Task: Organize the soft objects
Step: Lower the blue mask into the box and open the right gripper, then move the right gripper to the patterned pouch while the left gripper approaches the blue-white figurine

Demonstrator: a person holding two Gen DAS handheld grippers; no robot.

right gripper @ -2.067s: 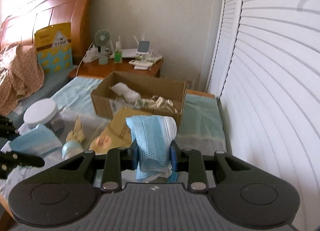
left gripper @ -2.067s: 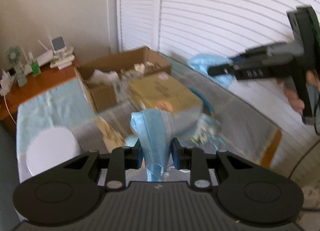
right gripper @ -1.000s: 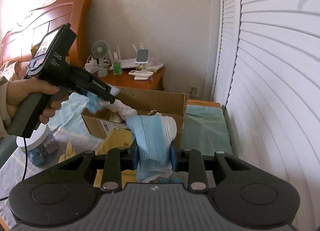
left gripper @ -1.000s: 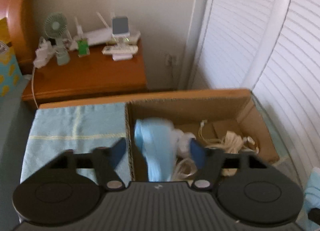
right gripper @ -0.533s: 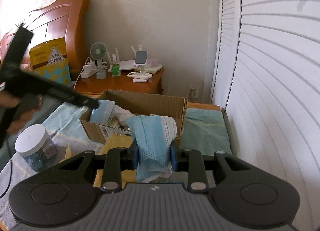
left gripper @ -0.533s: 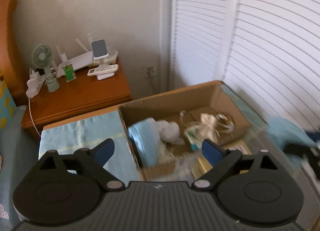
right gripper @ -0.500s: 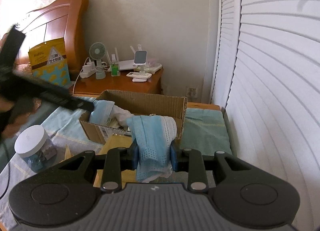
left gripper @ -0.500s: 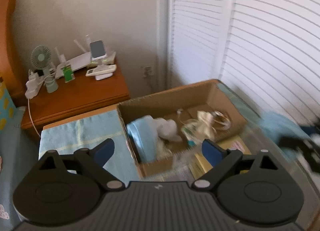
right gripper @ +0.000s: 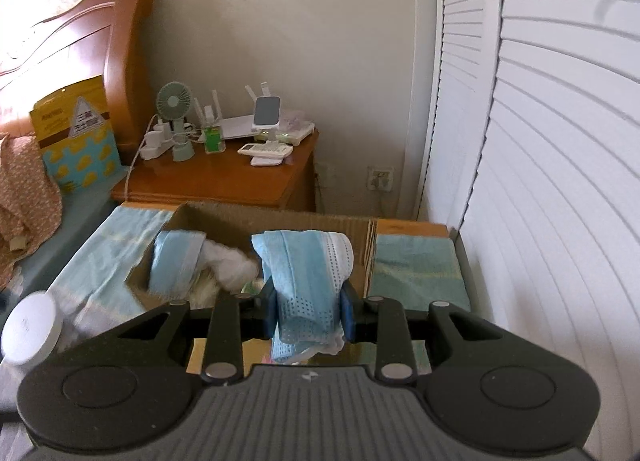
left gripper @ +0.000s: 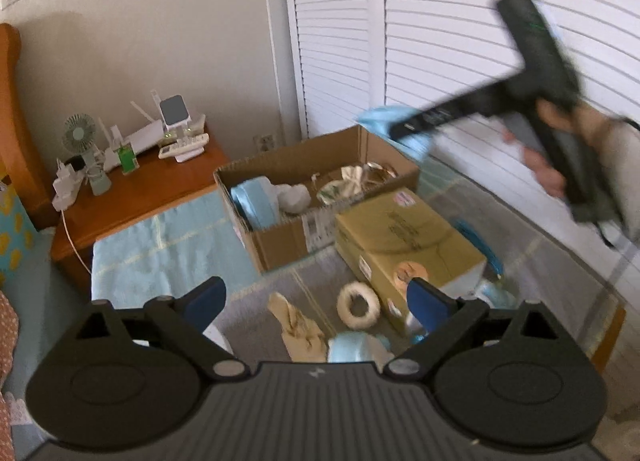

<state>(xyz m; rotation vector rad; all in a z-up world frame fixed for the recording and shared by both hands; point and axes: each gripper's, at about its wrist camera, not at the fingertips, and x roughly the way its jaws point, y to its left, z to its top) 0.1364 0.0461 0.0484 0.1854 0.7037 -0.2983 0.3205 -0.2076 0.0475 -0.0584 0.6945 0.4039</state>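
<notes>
Left to right. Left gripper [left gripper: 316,299]: jaws opening, spread wide, nothing between the blue pads, so it is released and free to fetch. Under it on the surface [left gripper: 256,301] lie loose soft things: a tan cloth piece [left gripper: 298,327], a white fuzzy ring [left gripper: 358,305], and a light blue mask [left gripper: 354,347] right at the gripper's lower edge. Good next pick for this hand looks like the mask or the ring; come down over the middle of it and pinch a fold, not a thin edge, or it will likely slip out.

Middle: the cardboard box [left gripper: 280,237], open top, already has a folded blue mask [left gripper: 256,201] standing at its left end next to a white soft lump [left gripper: 294,197]. A yellow carton [left gripper: 404,237] sits just beside the box on its near right side.

Right: right gripper [right gripper: 307,307] is clenched on a blue mask bundle [right gripper: 306,273], draped over the pads and hanging below them. In the left wrist view the bundle is above the box's far right corner, blurred. Step in hand, as I judge it: drop this bundle in the box. Bring it over open space right of the white lump and get low inside the walls before letting go, so the trailing end doesn't catch on the rim or hang outside. Keep both grippers apart over the box.
</notes>
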